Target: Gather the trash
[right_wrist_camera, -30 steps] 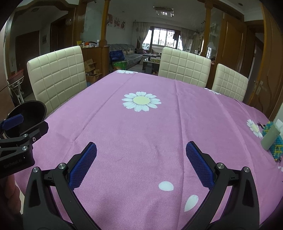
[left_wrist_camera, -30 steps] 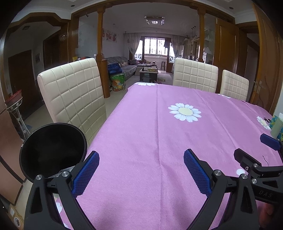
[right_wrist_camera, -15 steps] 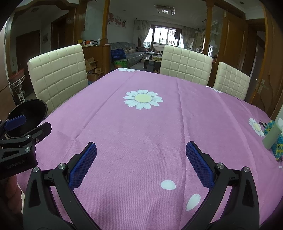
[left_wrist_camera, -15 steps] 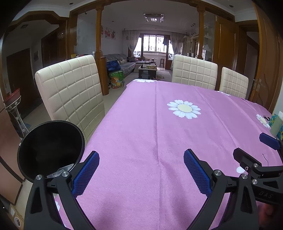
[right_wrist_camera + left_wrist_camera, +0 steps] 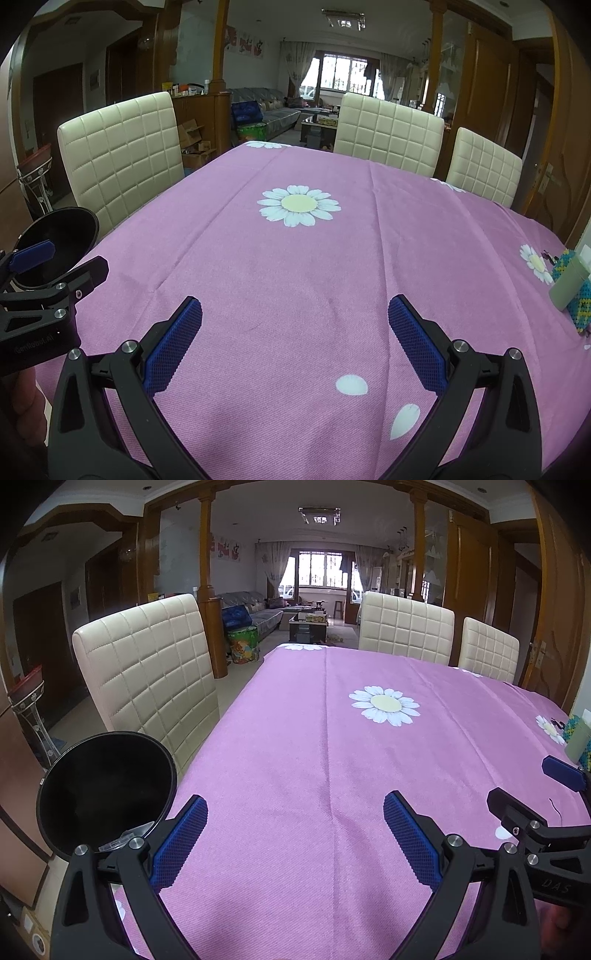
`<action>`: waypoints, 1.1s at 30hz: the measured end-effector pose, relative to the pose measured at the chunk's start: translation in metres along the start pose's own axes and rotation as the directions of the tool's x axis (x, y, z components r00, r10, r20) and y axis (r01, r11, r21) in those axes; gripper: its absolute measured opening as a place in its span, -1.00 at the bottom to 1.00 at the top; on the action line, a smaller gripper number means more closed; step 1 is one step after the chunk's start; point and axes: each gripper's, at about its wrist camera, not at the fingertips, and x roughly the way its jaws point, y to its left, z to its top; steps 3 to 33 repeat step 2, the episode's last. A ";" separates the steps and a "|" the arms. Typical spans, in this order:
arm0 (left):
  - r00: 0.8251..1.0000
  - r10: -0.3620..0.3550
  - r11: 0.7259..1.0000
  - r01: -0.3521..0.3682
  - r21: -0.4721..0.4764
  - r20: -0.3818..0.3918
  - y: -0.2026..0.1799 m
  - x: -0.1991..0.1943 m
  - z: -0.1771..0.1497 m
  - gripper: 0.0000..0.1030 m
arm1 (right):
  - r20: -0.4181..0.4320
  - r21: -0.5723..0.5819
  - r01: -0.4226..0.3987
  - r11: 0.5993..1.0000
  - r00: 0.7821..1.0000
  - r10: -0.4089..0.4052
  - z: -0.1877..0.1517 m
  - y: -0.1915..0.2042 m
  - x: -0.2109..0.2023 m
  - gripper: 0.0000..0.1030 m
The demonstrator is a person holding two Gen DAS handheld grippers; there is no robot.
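A round black trash bin (image 5: 105, 790) stands off the table's near left corner, with a clear plastic scrap (image 5: 127, 834) lying inside it. The bin also shows in the right wrist view (image 5: 59, 240). My left gripper (image 5: 295, 830) is open and empty above the purple tablecloth (image 5: 314, 746), just right of the bin. My right gripper (image 5: 295, 332) is open and empty above the cloth (image 5: 314, 266) near the front edge. Each gripper shows at the edge of the other's view. No loose trash shows on the cloth.
Cream padded chairs stand at the left (image 5: 147, 675) and far side (image 5: 406, 631) of the table. A beaded pouch with a grey-green box (image 5: 570, 284) lies at the right edge. A thin dark thread (image 5: 554, 806) lies on the cloth at right.
Both views have shifted slightly, with the cameras tilting a little and the bin sliding left and down in the left view. Both grippers stay open and empty.
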 end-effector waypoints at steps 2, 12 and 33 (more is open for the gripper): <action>1.000 -0.003 1.000 0.003 -0.001 -0.001 0.000 0.001 0.000 0.82 | -0.001 0.001 -0.001 1.000 1.000 0.001 -0.001 0.000 0.001 0.93; 1.000 -0.003 1.000 0.003 -0.001 -0.001 0.000 0.001 0.000 0.82 | -0.001 0.001 -0.001 1.000 1.000 0.001 -0.001 0.000 0.001 0.93; 1.000 -0.003 1.000 0.003 -0.001 -0.001 0.000 0.001 0.000 0.82 | -0.001 0.001 -0.001 1.000 1.000 0.001 -0.001 0.000 0.001 0.93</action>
